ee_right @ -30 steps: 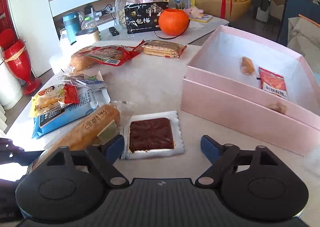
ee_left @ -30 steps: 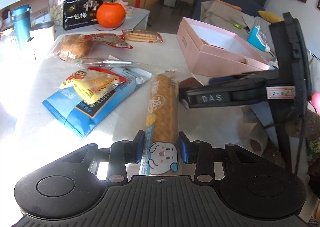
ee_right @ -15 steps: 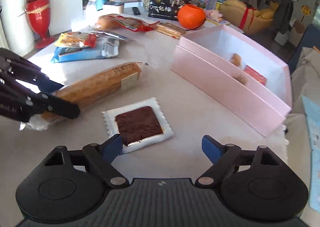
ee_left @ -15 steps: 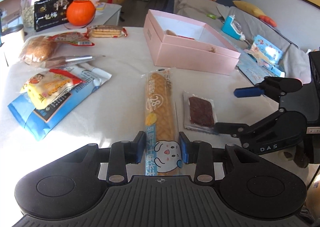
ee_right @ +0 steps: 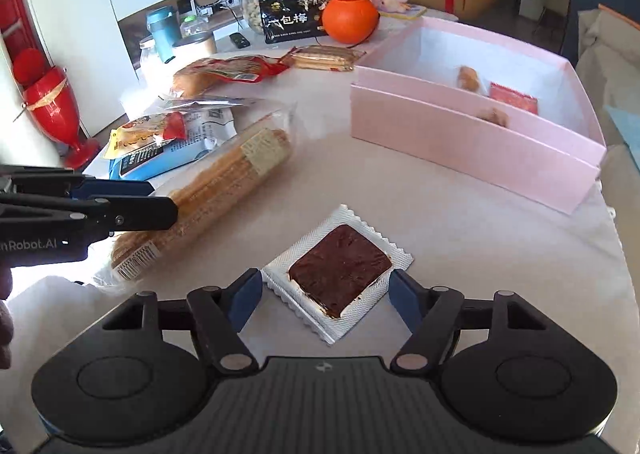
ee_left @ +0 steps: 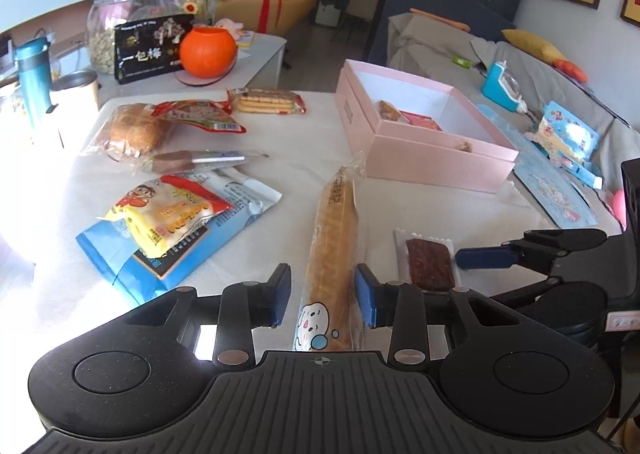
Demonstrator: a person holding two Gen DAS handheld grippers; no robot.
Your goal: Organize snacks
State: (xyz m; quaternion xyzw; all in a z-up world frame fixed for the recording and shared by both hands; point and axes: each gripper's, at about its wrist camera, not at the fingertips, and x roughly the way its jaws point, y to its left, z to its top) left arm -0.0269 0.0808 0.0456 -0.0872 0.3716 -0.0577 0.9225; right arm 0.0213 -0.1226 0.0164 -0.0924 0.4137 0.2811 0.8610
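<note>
Pink card is your target: the open box (ee_right: pixel 472 142) sits at the far right of the table (ee_right: pixel 500 254), already holding a few small snacks, and you are at the pick-up step for two more

Your left gripper (ee_left: pixel 322 290) stands with its blue pads apart, one on each side of the long bread-stick packet (ee_left: pixel 332 246). A visible gap shows on both sides, so it grips nothing. The packet lies flat on the table, its cartoon-face end nearest you and its far end pointing toward the box, just short of the near wall

Your right gripper (ee_right: pixel 322 294) is spread wide as well, straddling the flat brown snack in its white crimped wrapper (ee_right: pixel 340 270). That packet lies turned cornerwise between the pads, with one corner just beside the right pad (ee_right: pixel 402 304); contact cannot be told

Next, you likely need to close on one packet, lift it off the table and carry it over the box wall. The brown packet is thin and lies flat, so the pads probably have to get low and catch its edges. Your grippers sit close beside each other, so move one at a time
</note>
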